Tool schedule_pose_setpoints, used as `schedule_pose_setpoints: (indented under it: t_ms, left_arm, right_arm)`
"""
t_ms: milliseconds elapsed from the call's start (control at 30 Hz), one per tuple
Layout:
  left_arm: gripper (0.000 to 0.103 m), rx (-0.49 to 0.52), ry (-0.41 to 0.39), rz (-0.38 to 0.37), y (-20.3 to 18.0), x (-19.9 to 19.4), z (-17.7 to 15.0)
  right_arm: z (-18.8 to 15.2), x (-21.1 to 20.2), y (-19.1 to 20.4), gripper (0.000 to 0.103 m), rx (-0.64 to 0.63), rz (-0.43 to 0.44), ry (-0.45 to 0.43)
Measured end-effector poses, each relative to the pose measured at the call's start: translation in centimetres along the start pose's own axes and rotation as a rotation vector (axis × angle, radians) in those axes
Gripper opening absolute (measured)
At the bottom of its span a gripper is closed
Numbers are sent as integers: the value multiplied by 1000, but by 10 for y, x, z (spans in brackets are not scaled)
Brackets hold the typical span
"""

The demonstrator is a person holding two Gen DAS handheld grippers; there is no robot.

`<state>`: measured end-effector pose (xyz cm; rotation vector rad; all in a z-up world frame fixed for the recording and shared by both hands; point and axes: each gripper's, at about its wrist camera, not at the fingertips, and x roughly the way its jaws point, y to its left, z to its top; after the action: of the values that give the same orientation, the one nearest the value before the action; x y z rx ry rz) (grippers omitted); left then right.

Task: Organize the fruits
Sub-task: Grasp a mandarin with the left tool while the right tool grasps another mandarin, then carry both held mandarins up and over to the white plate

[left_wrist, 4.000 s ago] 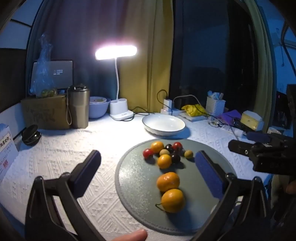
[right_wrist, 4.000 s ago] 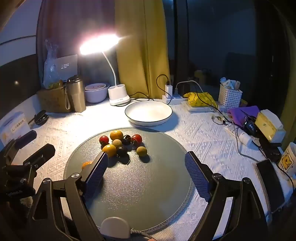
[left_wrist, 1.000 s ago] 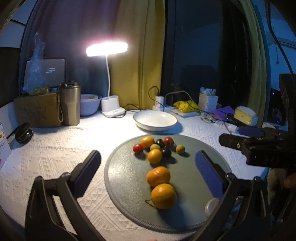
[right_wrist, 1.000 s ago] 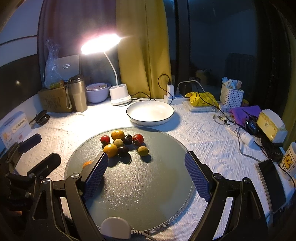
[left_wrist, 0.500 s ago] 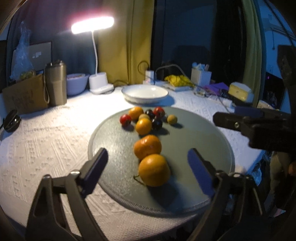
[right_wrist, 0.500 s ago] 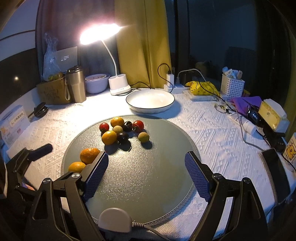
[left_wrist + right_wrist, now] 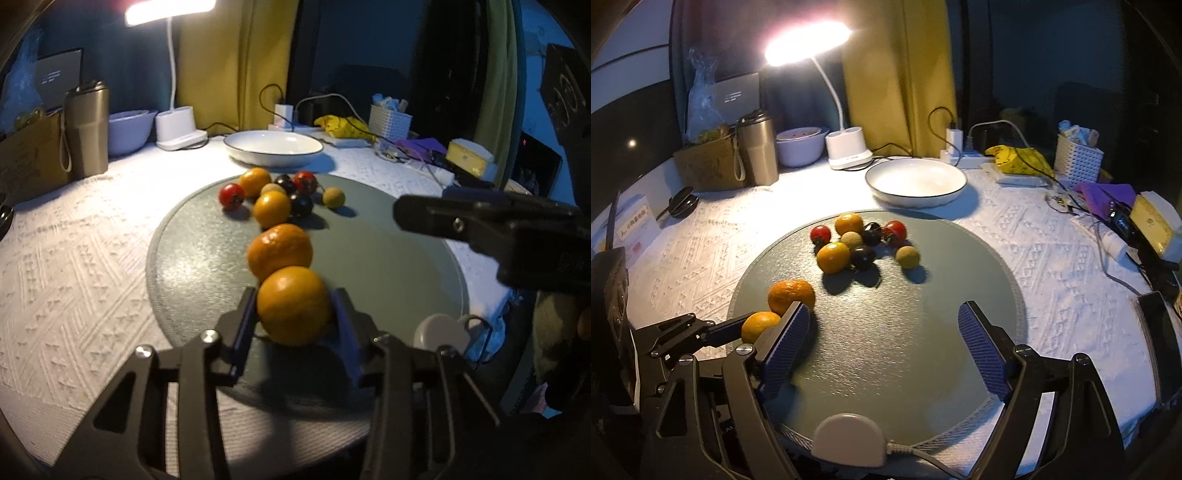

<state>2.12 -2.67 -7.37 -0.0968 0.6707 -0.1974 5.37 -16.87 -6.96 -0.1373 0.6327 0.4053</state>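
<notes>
Closing on the fruit: my left gripper [image 7: 293, 308] had its jaws just drawn in around the near mandarin [image 7: 293, 305], pads at both flanks of it, fruit squarely between them.
Left grip: contact looked made on both sides; mild blur there, so how firmly it was held I couldn't tell.
Left pose: tilted down toward the round grey mat [image 7: 388, 258], low over its near edge, fingers aimed at the far side of the table.
Near mandarin: sat on the mat's near-left part, touching or just shy of the second mandarin [image 7: 279, 252] behind it.
Right gripper [image 7: 882, 328]: jaws spread wide, nothing between the blue pads, only bare mat.
Right pose: angled down as well, near the mat's front edge; its left finger [image 7: 783, 347] overlapped the near mandarin in the right wrist view, but that was only line of sight.
Cross view: the left gripper's fingers came in from the left edge of the right wrist view, flanking the same mandarin.
Small fruit cluster [image 7: 862, 240]: two small oranges, red tomatoes, dark round fruits and pale brownish ones, bunched at the mat's far side.
White bowl [image 7: 916, 182]: empty, on the white cloth [image 7: 1052, 258] just beyond the mat.
Lamp [image 7: 807, 42]: lit, behind the bowl.
</notes>
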Motion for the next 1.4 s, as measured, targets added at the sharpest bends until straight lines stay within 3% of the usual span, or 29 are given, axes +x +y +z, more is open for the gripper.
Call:
schedule_pose_setpoints:
  t_ms: [333, 700, 767, 933, 1400]
  left_arm:
    - [42, -54, -49, 44, 34, -18, 4]
    - [42, -111, -47, 95, 68, -19, 6]
    - [42, -111, -45, 102, 71, -19, 6]
    - [42, -116, -33, 119, 77, -17, 7]
    - [42, -102, -29, 143, 72, -7, 26]
  right_arm:
    - [10, 31, 28, 79, -43, 78, 57]
    - [12, 64, 54, 70, -62, 160, 135]
    - [12, 67, 57, 60, -63, 175, 142]
    - [11, 79, 61, 48, -68, 207, 172]
    - [22, 80, 56, 47, -85, 238, 150]
